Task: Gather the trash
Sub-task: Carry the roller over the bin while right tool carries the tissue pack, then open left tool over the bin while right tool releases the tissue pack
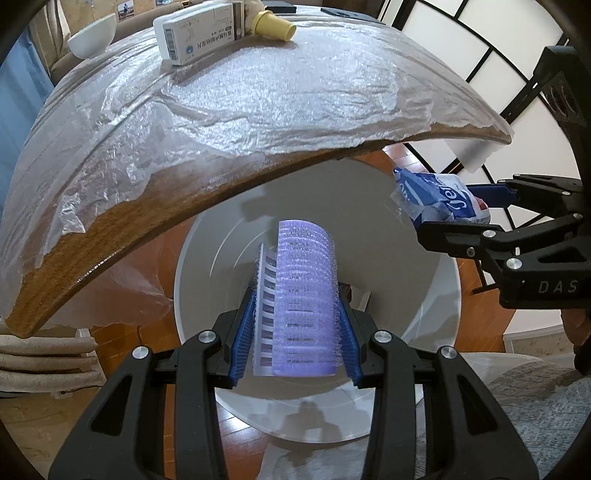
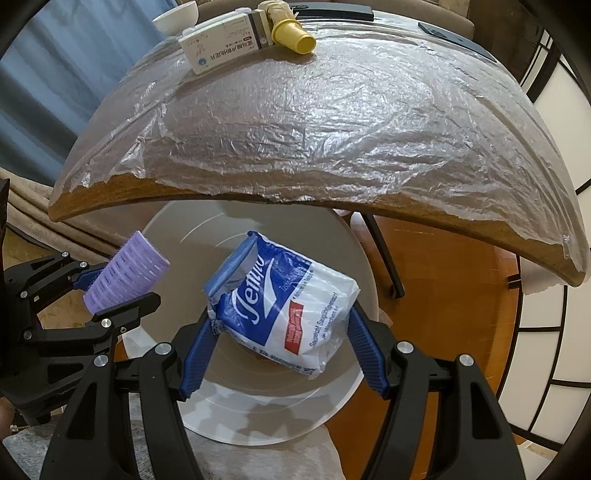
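Note:
My left gripper [image 1: 297, 295] is shut on a purple hair roller [image 1: 304, 295] with a strip of white card beside it, and hangs over the mouth of a white waste bin [image 1: 432, 295] on the floor. My right gripper [image 2: 279, 321] is shut on a blue-and-white tissue packet [image 2: 280, 310], also above the white waste bin [image 2: 177, 240]. Each gripper shows in the other's view: the right gripper [image 1: 458, 212] with the packet [image 1: 432, 199] at the right, the left gripper [image 2: 122, 280] with the roller [image 2: 122, 273] at the left.
A wooden table [image 1: 155, 221] under clear plastic sheet reaches over the bin's far side. On it lie a white medicine box [image 1: 199, 35], a yellow cup [image 1: 275, 26] on its side and a white bowl [image 1: 92, 37]. Wood floor [image 2: 443, 295] surrounds the bin.

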`<state>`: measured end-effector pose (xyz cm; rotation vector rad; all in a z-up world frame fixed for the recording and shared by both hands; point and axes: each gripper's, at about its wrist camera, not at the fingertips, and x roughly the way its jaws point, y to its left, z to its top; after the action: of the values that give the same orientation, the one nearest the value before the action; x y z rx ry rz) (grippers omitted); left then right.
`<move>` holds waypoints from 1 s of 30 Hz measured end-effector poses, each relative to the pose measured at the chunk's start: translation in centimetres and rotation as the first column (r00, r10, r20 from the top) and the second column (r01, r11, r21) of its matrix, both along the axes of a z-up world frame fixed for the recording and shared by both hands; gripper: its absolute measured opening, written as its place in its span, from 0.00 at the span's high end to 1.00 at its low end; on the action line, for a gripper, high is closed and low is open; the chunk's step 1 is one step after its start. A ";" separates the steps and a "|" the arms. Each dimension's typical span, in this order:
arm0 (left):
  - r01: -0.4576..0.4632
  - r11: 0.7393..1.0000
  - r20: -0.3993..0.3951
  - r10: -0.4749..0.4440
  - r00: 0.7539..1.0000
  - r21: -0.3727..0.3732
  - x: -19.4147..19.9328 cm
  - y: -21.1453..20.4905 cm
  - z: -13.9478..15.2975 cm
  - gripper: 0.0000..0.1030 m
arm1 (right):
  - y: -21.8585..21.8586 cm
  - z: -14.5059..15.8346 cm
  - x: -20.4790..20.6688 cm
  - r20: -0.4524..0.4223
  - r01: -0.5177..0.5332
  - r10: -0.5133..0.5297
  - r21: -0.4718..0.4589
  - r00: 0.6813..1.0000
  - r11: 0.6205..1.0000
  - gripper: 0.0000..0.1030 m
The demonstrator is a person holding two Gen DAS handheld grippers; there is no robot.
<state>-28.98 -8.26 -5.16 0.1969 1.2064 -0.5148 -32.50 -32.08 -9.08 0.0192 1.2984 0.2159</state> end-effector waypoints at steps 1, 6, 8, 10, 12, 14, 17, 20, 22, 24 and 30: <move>0.000 1.000 -0.003 0.000 1.000 0.003 0.0 -0.1 -0.1 0.59 | 0.2 -0.1 0.1 -0.002 -0.002 0.002 -0.002 1.000 1.000 0.36; 0.002 1.000 -0.015 -0.002 1.000 0.018 0.2 -0.4 -1.4 0.59 | 0.9 -0.7 0.5 -0.012 -0.018 0.018 -0.015 1.000 1.000 0.36; 0.003 1.000 -0.018 -0.002 1.000 0.023 0.4 -0.7 -2.0 0.59 | 1.0 -1.0 0.7 -0.016 -0.023 0.022 -0.021 1.000 1.000 0.36; 0.004 1.000 -0.023 -0.003 1.000 0.027 0.4 -0.8 -2.4 0.59 | 1.2 -1.2 0.9 -0.023 -0.025 0.025 -0.024 0.999 0.999 0.36; 0.004 0.999 -0.028 -0.003 1.000 0.033 0.3 -0.9 -3.0 0.59 | 1.1 -1.4 0.8 -0.030 -0.028 0.027 -0.027 0.999 0.999 0.36; 0.005 0.999 -0.033 -0.004 0.999 0.037 0.2 -0.9 -3.6 0.59 | 1.2 -1.8 0.8 -0.037 -0.029 0.028 -0.029 0.999 0.999 0.36; 0.008 0.999 -0.038 -0.007 0.999 0.045 -0.1 -1.2 -4.8 0.59 | 0.9 -2.1 0.8 -0.050 -0.032 0.030 -0.034 0.998 0.999 0.36; 0.016 0.998 -0.045 -0.013 0.999 0.055 -0.2 -1.5 -5.5 0.59 | 0.9 -2.7 0.9 -0.061 -0.036 0.033 -0.042 0.998 0.999 0.36; 0.020 0.998 -0.049 -0.017 0.999 0.062 -0.1 -1.4 -6.0 0.59 | 1.0 -2.9 1.1 -0.066 -0.038 0.035 -0.046 0.997 0.998 0.36; 0.026 0.997 -0.052 -0.022 0.998 0.067 -0.2 -1.6 -6.4 0.59 | 1.3 -3.2 1.2 -0.071 -0.038 0.034 -0.053 0.997 0.998 0.36; 0.035 0.996 -0.063 -0.030 0.998 0.082 -0.4 -2.0 -8.1 0.59 | 1.5 -4.3 1.5 -0.091 -0.046 0.041 -0.061 0.995 0.997 0.36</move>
<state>-29.36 -10.29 -13.23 0.2733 1.2875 -0.5025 -31.05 -30.59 -13.35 -0.0540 1.3958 0.2130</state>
